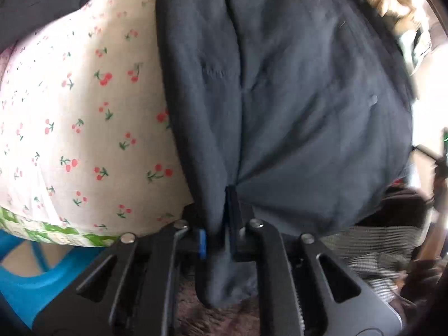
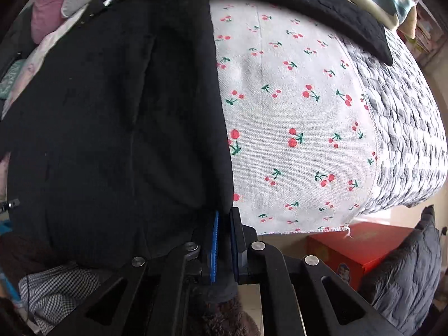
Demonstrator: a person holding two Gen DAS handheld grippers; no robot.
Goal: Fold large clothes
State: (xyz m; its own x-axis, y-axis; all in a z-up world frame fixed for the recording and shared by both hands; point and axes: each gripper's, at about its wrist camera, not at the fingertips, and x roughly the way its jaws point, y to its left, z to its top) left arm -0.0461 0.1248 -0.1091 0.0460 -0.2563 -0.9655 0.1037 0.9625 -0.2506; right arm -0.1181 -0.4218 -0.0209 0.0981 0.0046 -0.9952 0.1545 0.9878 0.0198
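A large dark navy garment (image 1: 294, 98) lies over a bed covered by a white cherry-print sheet (image 1: 84, 117). My left gripper (image 1: 219, 240) is shut on a bunched edge of the garment, which hangs down through its blue-padded fingers. In the right wrist view the same garment (image 2: 112, 128) looks black and covers the left half of the bed. My right gripper (image 2: 224, 243) is shut on its near right edge. The cherry sheet (image 2: 294, 117) lies bare to the right. A dark strip of the garment (image 2: 336, 19) runs across the far side.
A grey-and-white quilted cover (image 2: 406, 128) hangs over the bed's right side. A red box (image 2: 364, 249) and a dark grey cushion (image 2: 406, 274) sit on the floor at the right. A blue plastic object (image 1: 25, 274) sits at lower left. Checked cloth (image 2: 56, 288) is at lower left.
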